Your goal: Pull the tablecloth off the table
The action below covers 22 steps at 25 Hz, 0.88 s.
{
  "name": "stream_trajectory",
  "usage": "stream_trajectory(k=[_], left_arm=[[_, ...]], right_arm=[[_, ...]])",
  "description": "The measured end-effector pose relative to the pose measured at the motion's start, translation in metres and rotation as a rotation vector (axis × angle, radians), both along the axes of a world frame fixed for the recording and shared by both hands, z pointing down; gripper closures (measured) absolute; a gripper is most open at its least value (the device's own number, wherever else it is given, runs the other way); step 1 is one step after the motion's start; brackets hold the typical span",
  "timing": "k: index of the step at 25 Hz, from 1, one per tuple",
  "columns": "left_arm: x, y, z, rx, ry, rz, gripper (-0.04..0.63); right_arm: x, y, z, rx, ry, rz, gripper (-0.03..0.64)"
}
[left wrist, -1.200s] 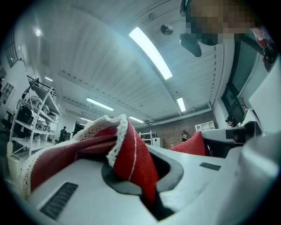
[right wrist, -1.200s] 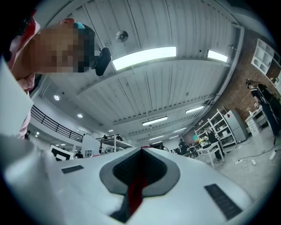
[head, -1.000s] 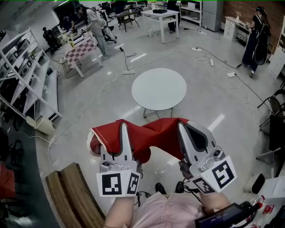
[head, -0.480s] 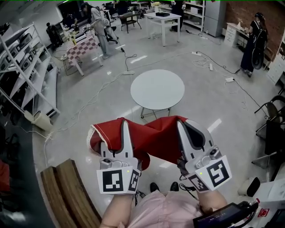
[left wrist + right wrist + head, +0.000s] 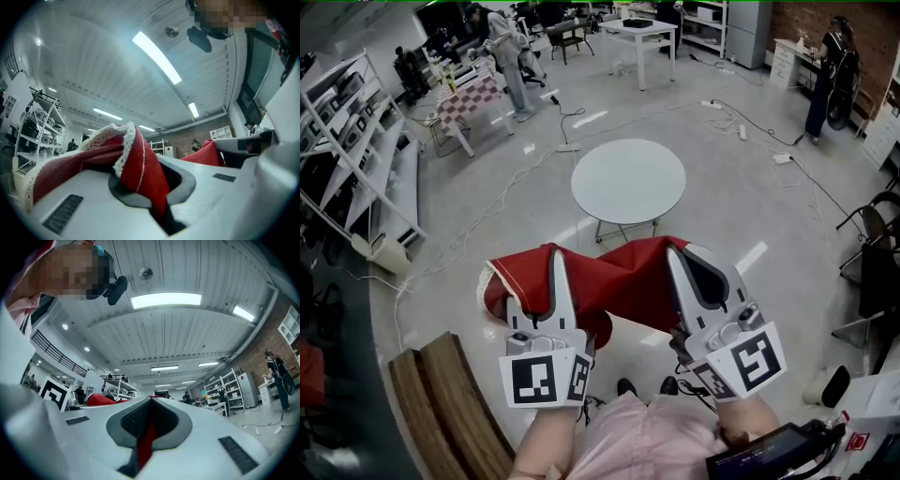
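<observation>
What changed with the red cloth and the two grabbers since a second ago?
Almost nothing. The left gripper and the right gripper stay shut on the red tablecloth, holding it bunched in the air between them, away from the bare round table. Nothing was taken or let go; only the head view shifted slightly.

Floor (image 5: 741, 187): glossy grey, light streaks reflected.
Round white table (image 5: 628, 180): centre of floor, thin metal legs.
White shelving rack (image 5: 356, 141): along left side, stocked.
Checkered-cloth table (image 5: 469, 98): far left.
White square table (image 5: 639, 33): far end.
Brick wall (image 5: 797, 19): far right corner, white cabinet (image 5: 785, 58) in front of it.
Cables (image 5: 750, 117): loose across floor.
Wooden bench (image 5: 441, 403): lower left.
Black chair (image 5: 872, 225): right edge.
Ceiling (image 5: 187, 333): white, ribbed.
Strip light (image 5: 166, 300): lit.
</observation>
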State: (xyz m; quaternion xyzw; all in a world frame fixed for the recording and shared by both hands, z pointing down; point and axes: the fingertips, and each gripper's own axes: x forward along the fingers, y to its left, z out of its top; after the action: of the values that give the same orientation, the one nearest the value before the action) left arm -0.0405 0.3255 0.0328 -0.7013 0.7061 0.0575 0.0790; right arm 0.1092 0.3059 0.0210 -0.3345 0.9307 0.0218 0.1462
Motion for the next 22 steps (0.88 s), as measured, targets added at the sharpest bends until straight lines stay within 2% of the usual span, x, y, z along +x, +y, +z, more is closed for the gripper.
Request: stream_trajectory(k=[16, 22], left_arm=[[0.013, -0.005, 0.006, -0.020, -0.012, 0.010, 0.562], [0.031, -0.013, 0.007, -0.028, -0.021, 0.002, 0.561]], right_arm=[[0.010, -0.003, 0.005, 0.002, 0.007, 0.016, 0.600], [0.027, -0.013, 0.006, -0.008, -0.001, 0.008, 0.600]])
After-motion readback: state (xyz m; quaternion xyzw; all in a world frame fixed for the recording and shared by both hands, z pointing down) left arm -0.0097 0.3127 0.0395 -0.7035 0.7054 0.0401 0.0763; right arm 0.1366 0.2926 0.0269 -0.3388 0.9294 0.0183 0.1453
